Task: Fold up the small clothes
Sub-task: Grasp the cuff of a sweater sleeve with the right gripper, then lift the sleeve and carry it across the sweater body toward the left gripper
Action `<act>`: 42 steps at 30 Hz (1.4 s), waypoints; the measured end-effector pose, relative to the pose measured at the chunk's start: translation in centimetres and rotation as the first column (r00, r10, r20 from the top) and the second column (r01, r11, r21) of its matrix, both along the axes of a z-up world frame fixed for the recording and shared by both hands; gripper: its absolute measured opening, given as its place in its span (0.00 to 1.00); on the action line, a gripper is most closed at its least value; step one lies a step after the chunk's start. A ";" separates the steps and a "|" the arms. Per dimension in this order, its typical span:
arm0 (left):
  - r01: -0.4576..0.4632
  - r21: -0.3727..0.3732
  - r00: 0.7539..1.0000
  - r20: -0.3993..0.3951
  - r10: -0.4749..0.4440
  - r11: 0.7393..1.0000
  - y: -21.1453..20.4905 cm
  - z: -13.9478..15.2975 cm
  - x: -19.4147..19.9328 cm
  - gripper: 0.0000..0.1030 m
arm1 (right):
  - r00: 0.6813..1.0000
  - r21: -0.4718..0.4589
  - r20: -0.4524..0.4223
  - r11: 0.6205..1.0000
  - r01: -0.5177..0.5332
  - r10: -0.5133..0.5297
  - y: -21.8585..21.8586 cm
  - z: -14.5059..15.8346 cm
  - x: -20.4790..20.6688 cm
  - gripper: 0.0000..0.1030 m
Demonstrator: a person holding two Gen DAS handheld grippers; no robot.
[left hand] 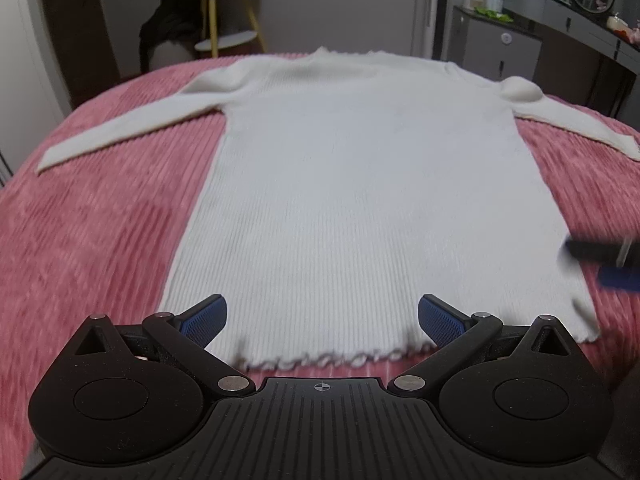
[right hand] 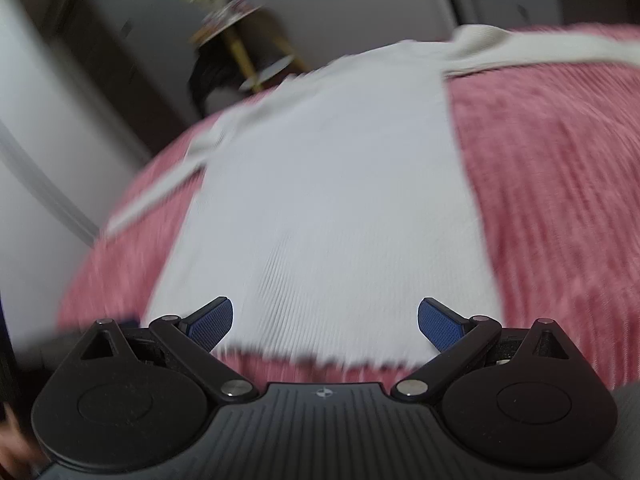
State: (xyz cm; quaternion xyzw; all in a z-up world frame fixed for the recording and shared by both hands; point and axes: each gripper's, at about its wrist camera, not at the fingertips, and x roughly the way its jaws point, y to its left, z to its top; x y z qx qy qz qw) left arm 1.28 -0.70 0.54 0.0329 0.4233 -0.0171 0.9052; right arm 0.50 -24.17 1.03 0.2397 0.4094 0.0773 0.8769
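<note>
Fingers [left hand: 204,320] of both our left gripper [left hand: 322,320] and right gripper [right hand: 325,322] gape wide, empty, just above the hem of the white sweater [left hand: 360,184] spread flat on the pink bed [left hand: 100,220].

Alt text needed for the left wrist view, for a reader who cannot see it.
A white ribbed long-sleeved knit sweater lies flat, sleeves spread, on a pink ribbed plush blanket. The left gripper hovers open at the scalloped hem, holding nothing. A blurred part of the right gripper enters from the right edge, and a grey dresser stands behind.
</note>
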 end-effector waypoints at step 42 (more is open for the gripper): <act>-0.204 -0.073 0.974 0.082 0.210 0.976 0.4 -3.5 10.8 1.00 | 0.826 -0.198 0.375 0.834 0.515 -0.421 -27.8 3.1 21.2 0.06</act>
